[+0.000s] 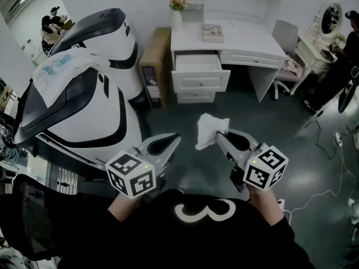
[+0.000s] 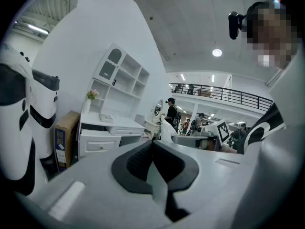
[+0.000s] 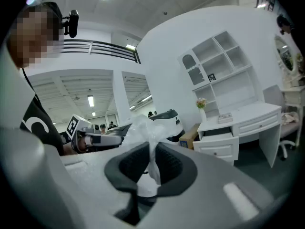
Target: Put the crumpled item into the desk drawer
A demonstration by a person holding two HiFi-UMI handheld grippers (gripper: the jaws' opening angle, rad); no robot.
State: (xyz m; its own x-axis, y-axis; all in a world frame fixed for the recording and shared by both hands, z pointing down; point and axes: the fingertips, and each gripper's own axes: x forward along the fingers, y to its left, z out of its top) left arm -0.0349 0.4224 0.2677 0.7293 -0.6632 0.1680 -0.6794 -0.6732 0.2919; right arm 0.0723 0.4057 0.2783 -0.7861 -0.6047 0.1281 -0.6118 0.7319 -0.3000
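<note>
The right gripper (image 1: 220, 135) pinches one fold of the crumpled white plastic wad (image 1: 210, 129), seemingly light, soft, slippery; the left gripper (image 1: 176, 138) sits closed, empty

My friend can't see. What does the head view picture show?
The right tool pinches a crumpled white item above a dark floor; the left tool beside it holds nothing. Ahead stands a white desk with its top drawer open.
</note>
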